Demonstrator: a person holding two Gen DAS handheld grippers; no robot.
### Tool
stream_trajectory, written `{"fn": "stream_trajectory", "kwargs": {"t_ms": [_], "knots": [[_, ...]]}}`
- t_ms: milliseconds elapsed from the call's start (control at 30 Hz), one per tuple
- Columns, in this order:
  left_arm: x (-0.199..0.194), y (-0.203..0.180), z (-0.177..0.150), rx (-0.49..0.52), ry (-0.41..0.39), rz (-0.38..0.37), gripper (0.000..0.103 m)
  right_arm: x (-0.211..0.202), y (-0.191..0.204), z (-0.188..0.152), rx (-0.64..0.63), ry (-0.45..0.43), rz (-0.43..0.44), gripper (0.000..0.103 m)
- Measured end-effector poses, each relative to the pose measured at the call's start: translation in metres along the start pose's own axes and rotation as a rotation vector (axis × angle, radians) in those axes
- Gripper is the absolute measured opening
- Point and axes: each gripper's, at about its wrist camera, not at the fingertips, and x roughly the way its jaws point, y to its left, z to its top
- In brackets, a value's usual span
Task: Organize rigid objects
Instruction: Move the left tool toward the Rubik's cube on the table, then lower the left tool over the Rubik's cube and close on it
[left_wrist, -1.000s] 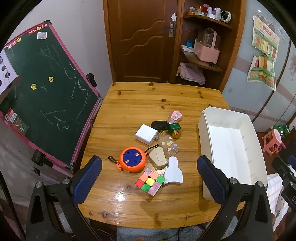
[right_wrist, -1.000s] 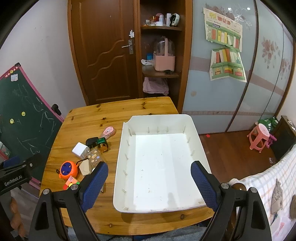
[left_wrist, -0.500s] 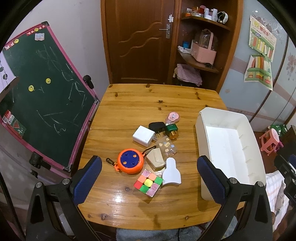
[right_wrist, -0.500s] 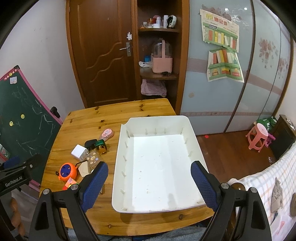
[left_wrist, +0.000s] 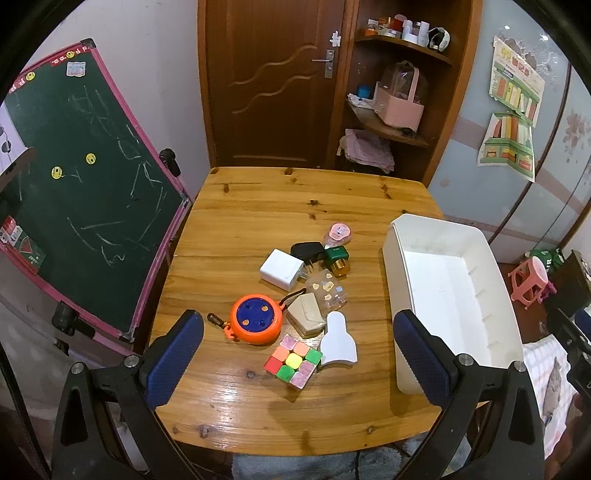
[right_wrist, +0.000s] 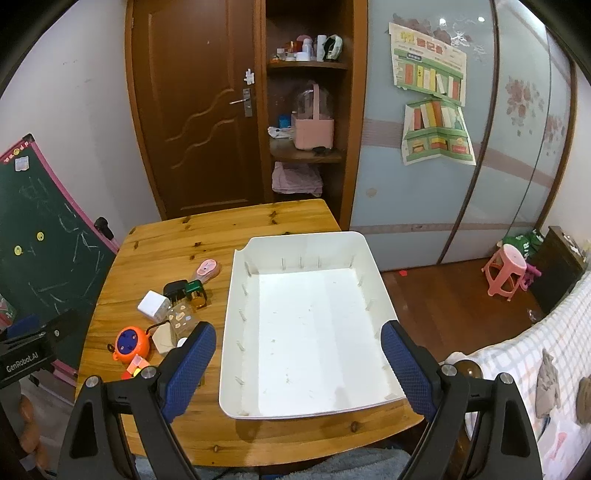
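A cluster of small items lies mid-table: an orange round reel (left_wrist: 255, 318), a colour cube (left_wrist: 293, 360), a white flat piece (left_wrist: 338, 341), a tan box (left_wrist: 306, 315), a clear sticker case (left_wrist: 327, 289), a white charger (left_wrist: 280, 268), a black plug (left_wrist: 307, 250), a green bottle (left_wrist: 338, 257) and a pink tape roller (left_wrist: 338, 233). An empty white bin (right_wrist: 310, 317) stands on the table's right side. My left gripper (left_wrist: 299, 354) hovers open high above the cluster's near edge. Over the bin, my right gripper (right_wrist: 298, 363) is open and holds nothing.
A green chalkboard (left_wrist: 74, 184) leans at the wooden table's (left_wrist: 258, 206) left edge. Behind the table are a brown door (left_wrist: 273, 81) and corner shelves with a pink basket (left_wrist: 400, 105). A pink stool (right_wrist: 508, 269) stands on the floor to the right.
Both grippers have drawn slightly back and up, so the table and bin look a little smaller and farther. Nothing on the table has moved.
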Motion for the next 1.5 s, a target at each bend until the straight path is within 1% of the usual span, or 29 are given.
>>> {"fn": "stream_trajectory", "kwargs": {"t_ms": [133,267,433,633,733,867,967,1200,1500], "knots": [[0.002,0.003,-0.001,0.004,0.004,-0.004,0.102,0.0,-0.001,-0.003,0.012,0.013,-0.008,0.092],[0.006,0.004,-0.003,0.007,0.028,-0.015,0.102,0.001,-0.004,-0.005,0.014,0.018,-0.019,0.092],[0.011,0.001,-0.006,0.025,0.054,-0.011,0.102,0.005,-0.014,-0.006,0.028,0.022,-0.03,0.092],[0.017,-0.008,-0.009,0.053,0.054,0.024,0.102,0.021,-0.018,-0.011,0.011,0.053,-0.006,0.092],[0.024,-0.009,-0.009,0.046,0.065,0.02,0.102,0.03,-0.018,-0.013,-0.011,0.068,0.002,0.092],[0.033,-0.013,-0.01,0.036,0.075,0.01,0.102,0.038,-0.023,-0.012,-0.029,0.067,-0.003,0.092],[0.039,-0.015,-0.011,0.047,0.08,0.024,0.102,0.045,-0.03,-0.014,-0.022,0.074,0.001,0.092],[0.046,-0.024,-0.015,0.087,0.08,0.042,0.102,0.064,-0.045,-0.02,0.004,0.132,-0.008,0.092],[0.055,-0.025,-0.018,0.103,0.093,0.057,0.102,0.077,-0.054,-0.025,0.018,0.157,-0.025,0.092]]}}
